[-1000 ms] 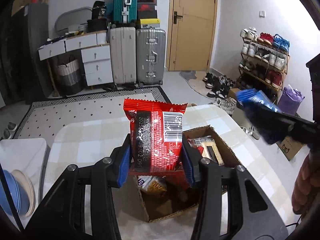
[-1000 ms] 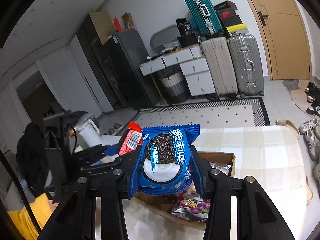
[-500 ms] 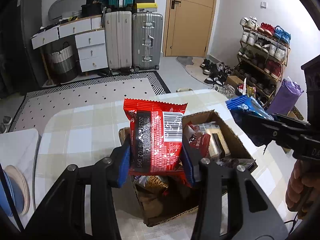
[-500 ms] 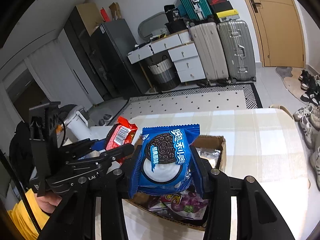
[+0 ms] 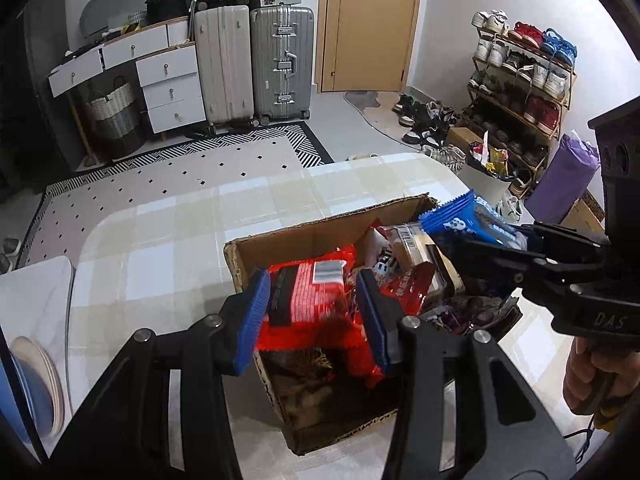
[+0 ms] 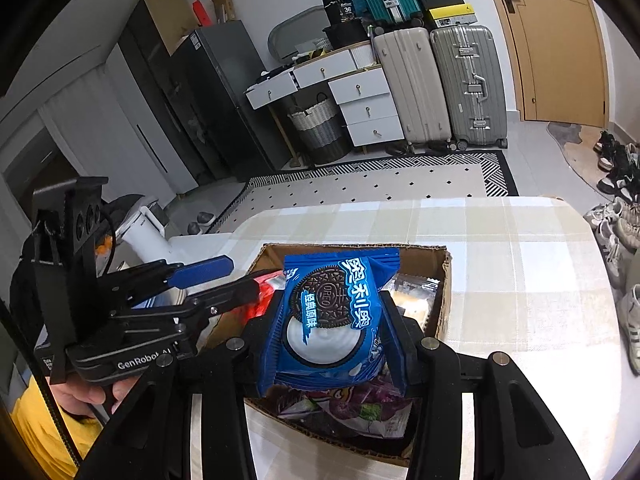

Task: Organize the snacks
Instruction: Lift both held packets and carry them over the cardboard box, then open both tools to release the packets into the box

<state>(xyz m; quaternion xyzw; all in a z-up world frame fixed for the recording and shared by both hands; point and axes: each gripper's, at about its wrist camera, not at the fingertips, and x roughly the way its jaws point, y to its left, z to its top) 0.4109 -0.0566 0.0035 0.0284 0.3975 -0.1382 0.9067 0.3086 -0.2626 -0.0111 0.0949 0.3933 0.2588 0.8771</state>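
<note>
**Two packets going into the box**

My left gripper [image 5: 316,316] pinches the red snack packet [image 5: 310,304], low over the near end of the cardboard box [image 5: 320,236]. My right gripper [image 6: 332,324] clamps the blue Oreo packet [image 6: 334,312] above the box's other side. I judge this the drop-in step: next, each pair of jaws must spread over a free gap among the snacks. Beyond lies the checked tabletop [image 5: 180,224].

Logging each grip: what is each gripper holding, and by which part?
Left gripper: red snack packet, by its side edges. Right gripper: blue Oreo packet, also by its sides.
</note>
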